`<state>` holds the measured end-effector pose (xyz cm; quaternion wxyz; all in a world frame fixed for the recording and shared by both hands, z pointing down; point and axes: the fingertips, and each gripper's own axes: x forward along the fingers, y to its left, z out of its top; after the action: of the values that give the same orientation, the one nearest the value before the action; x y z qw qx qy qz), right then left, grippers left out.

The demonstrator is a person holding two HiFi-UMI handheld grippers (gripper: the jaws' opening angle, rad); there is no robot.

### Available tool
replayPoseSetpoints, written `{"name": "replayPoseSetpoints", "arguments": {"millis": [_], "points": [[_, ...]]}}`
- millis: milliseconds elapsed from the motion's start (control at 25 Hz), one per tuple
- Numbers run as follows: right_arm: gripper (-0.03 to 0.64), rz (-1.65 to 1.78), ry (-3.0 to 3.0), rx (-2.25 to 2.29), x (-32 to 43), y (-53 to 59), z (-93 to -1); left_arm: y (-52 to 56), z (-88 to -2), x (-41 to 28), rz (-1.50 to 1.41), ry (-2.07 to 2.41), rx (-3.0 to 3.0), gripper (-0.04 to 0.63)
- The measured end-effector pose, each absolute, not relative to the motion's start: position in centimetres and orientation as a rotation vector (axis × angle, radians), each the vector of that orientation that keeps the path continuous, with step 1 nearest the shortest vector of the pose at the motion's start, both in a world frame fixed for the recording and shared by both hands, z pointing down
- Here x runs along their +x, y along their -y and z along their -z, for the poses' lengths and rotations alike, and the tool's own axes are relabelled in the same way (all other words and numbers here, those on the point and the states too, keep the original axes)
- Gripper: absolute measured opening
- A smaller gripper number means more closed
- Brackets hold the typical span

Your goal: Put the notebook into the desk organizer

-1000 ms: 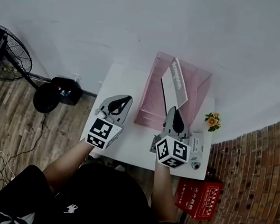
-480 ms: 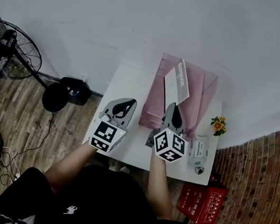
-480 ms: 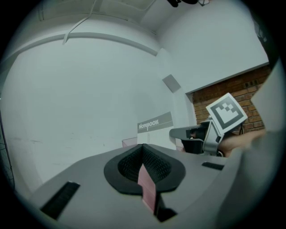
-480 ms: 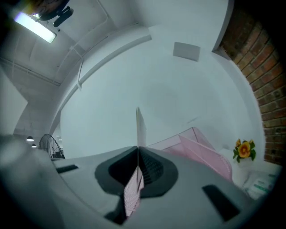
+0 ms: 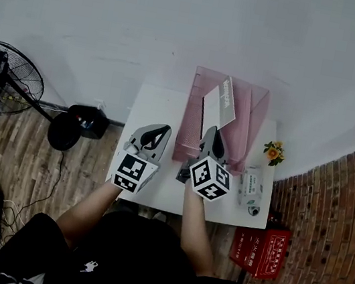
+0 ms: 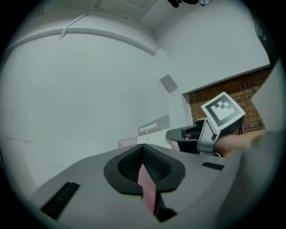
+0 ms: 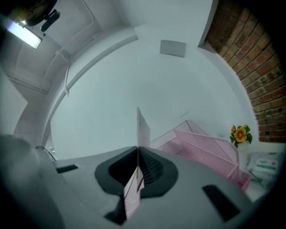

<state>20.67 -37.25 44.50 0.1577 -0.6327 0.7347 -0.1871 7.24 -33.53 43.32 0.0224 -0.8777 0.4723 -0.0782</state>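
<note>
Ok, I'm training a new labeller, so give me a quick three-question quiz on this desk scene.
1. True or false: the left gripper holds the notebook.
2. What stands on the table to the right of the pink organizer? A a fan; B yellow flowers; C a red box.
3. Fill in: the right gripper has its jaws ___ on the notebook.

Key: 1 false, the left gripper is shut and empty; 2 B; 3 shut.
</note>
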Motion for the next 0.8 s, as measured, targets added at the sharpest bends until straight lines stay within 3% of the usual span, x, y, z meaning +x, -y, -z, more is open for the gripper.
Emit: {"name": "replayPoseSetpoints", "arguments": {"millis": [800], "points": [[0.029,0.659,-2.116,-1.928,21.2,36.3,-47.9,34.2,-43.5,9.1,0.246,-1.34,-2.757,0.003]]}}
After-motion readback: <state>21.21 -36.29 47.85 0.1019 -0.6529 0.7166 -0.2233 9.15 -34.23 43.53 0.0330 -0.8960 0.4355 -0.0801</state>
